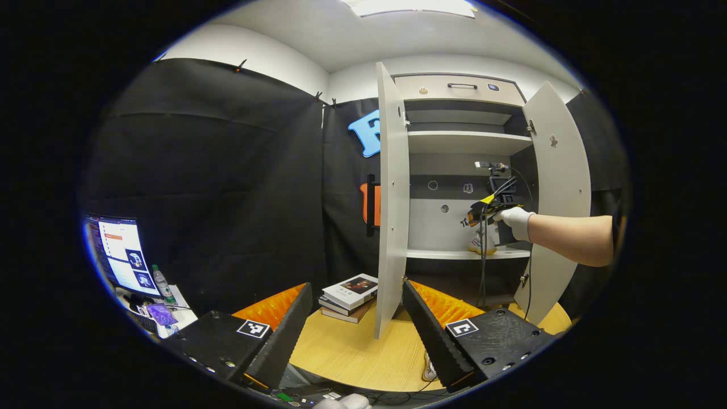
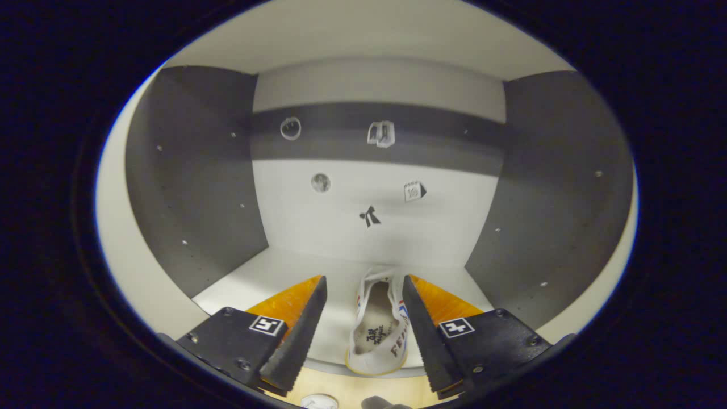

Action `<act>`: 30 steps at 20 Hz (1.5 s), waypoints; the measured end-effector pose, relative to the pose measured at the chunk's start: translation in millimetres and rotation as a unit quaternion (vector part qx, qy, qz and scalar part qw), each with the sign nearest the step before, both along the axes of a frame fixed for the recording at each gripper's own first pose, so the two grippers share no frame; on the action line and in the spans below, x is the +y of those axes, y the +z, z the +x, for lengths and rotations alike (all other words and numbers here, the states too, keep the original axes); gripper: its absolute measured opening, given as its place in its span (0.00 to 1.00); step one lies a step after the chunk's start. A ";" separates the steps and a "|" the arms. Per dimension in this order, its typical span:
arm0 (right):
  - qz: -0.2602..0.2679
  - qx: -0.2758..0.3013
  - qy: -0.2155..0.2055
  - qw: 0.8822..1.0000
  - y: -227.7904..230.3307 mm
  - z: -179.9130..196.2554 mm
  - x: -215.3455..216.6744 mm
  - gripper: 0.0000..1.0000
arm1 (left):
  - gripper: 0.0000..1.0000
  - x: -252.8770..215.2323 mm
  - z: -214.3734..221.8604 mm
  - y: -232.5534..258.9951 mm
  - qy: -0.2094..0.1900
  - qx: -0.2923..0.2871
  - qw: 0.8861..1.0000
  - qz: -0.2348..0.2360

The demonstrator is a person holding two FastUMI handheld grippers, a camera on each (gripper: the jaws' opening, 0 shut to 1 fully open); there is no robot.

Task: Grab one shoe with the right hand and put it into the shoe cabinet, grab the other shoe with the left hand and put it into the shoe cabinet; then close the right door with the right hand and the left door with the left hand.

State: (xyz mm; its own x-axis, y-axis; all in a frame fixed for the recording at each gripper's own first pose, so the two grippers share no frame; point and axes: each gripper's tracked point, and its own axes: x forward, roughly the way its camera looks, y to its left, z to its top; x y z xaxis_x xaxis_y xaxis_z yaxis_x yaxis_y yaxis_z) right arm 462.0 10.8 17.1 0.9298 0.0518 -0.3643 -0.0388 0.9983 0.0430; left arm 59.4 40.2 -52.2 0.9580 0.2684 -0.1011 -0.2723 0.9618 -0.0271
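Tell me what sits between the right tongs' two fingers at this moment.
In the right gripper view, a white shoe lies on the cabinet shelf between the open fingers of the right tongs.

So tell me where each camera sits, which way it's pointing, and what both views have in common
Left gripper view: rides the left gripper, low over the table, facing the open shoe cabinet; shows its own fingers, the right gripper and a gloved hand.
Right gripper view: rides the right gripper, at the shelf, facing the cabinet's back wall; own fingers flank the shoe.
Shared: cabinet interior, shoe.
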 end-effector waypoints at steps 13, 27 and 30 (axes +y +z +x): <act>0.014 -0.189 0.017 0.982 98.7 -296.0 -29.7 1.00 | 0.96 3.5 -14.2 -4.6 -0.079 -0.001 0.997 0.004; 0.013 -0.148 -0.042 0.988 42.0 -450.4 -84.2 1.00 | 0.96 -83.7 16.0 -129.1 -0.206 0.065 0.976 -0.011; -0.001 -0.132 -0.030 0.991 38.0 -446.4 -86.5 1.00 | 0.97 -110.5 29.5 -196.0 -0.225 0.116 0.967 -0.014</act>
State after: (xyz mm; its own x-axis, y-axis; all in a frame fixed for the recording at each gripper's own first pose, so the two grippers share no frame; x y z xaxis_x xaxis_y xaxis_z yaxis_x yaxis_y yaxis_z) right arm 15.7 -75.8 55.2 0.9942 -0.0076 -0.1072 0.0117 0.9992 0.0376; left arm 89.0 -70.3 -248.2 0.9278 -0.1763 -0.3287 0.1717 0.9842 -0.0434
